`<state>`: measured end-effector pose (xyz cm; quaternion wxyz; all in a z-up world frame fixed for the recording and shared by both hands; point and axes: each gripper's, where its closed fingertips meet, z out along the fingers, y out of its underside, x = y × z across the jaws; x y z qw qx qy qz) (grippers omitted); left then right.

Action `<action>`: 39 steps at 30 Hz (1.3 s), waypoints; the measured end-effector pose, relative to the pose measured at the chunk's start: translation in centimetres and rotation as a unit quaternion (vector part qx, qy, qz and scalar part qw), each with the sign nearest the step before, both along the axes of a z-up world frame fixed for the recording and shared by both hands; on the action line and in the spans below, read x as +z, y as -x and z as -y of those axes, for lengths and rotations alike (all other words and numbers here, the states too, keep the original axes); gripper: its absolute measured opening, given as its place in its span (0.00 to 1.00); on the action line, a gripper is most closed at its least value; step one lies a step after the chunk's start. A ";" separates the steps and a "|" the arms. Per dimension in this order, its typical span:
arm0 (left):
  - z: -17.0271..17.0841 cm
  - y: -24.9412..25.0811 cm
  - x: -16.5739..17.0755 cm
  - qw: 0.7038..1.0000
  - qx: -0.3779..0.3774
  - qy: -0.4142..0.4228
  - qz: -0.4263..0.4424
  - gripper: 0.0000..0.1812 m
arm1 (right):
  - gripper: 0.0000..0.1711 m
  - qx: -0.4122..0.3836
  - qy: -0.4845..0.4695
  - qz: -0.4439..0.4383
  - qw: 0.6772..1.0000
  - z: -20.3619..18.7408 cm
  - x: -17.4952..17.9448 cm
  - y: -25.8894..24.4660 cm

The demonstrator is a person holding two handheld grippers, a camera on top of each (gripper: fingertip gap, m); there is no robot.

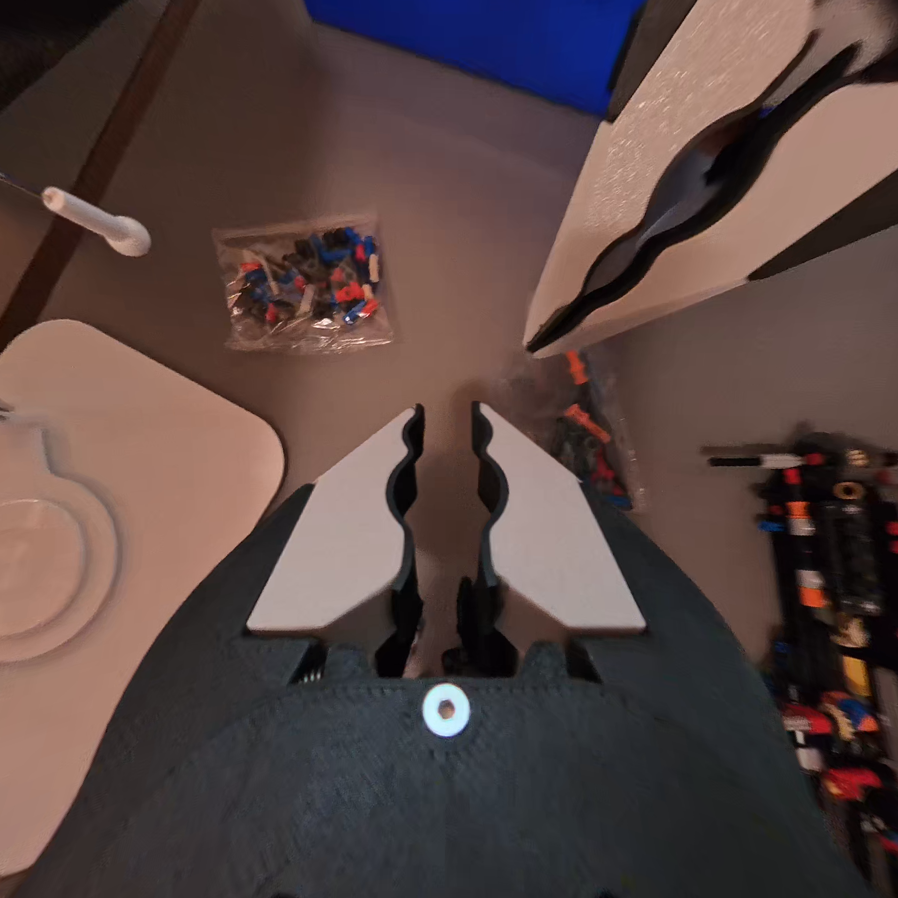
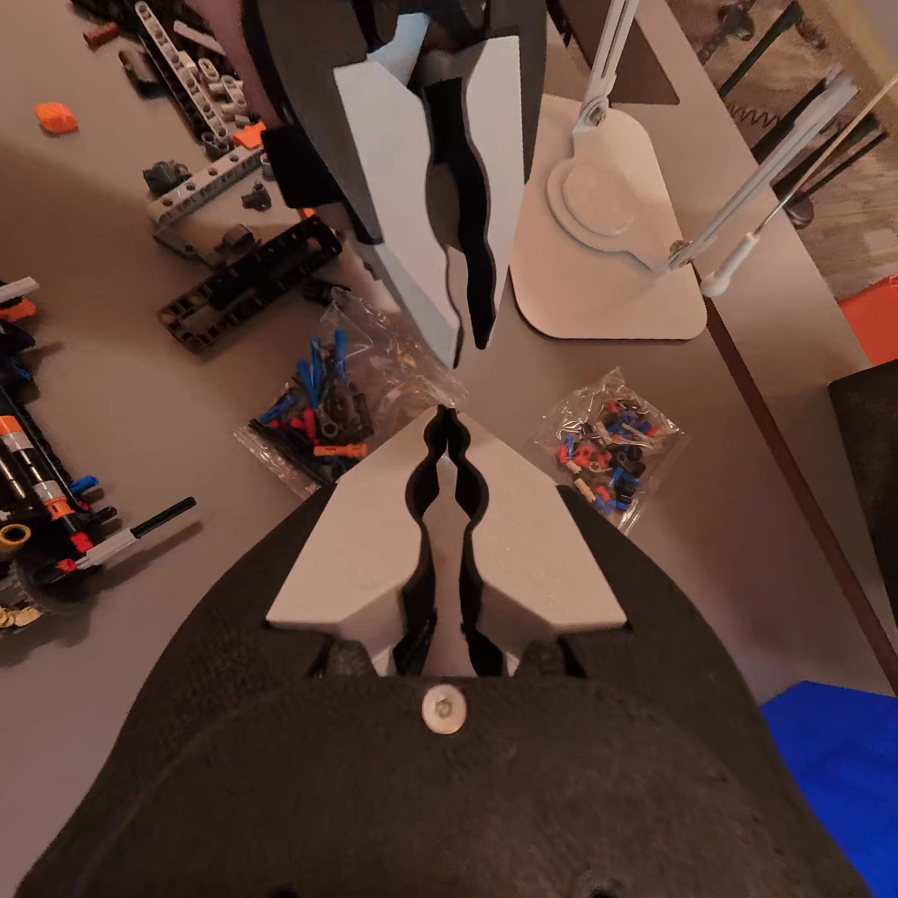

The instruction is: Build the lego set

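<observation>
A clear bag of blue, black, red and orange Lego pins [image 2: 330, 423] lies open on the brown table, its crumpled film reaching my right gripper [image 2: 447, 411]. That gripper is shut, and its tips seem to pinch the film's edge. In the left wrist view it [image 1: 532, 348] comes in from the upper right above the same bag [image 1: 588, 437]. My left gripper [image 1: 447, 408] is open and empty, just left of the bag; from the right wrist view it [image 2: 469, 350] hangs tips-down above the bag. A second, sealed bag of small pins [image 1: 306, 286] [image 2: 607, 461] lies apart.
A long black, orange and red Lego assembly [image 2: 39, 510] [image 1: 826, 559] lies beside the bags. A black frame [image 2: 252, 286], grey beams [image 2: 204, 189] and a loose orange piece [image 2: 56, 116] lie farther off. A white lamp base [image 2: 607, 291] [image 1: 146, 437] stands near the table edge. A blue object [image 1: 461, 39] is beyond. The grippers are tip to tip, or close to it. The right tips stand about 20 centimetres off the blue object [image 1: 461, 39].
</observation>
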<state>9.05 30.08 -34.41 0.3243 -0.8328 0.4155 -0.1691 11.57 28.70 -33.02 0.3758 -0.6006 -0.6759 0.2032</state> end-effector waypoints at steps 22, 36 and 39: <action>0.6 -0.9 1.3 0.991 0.007 0.080 0.110 0.00 | 0.00 0.006 -0.014 -0.030 0.999 0.4 1.6 0.2; 0.2 5.8 3.7 0.990 0.081 0.054 0.103 0.00 | 0.00 0.022 -0.024 -0.022 0.999 1.0 1.7 0.2; 0.3 7.1 4.0 0.987 0.096 0.055 0.116 0.00 | 0.00 0.019 -0.027 -0.011 0.999 0.8 1.3 0.0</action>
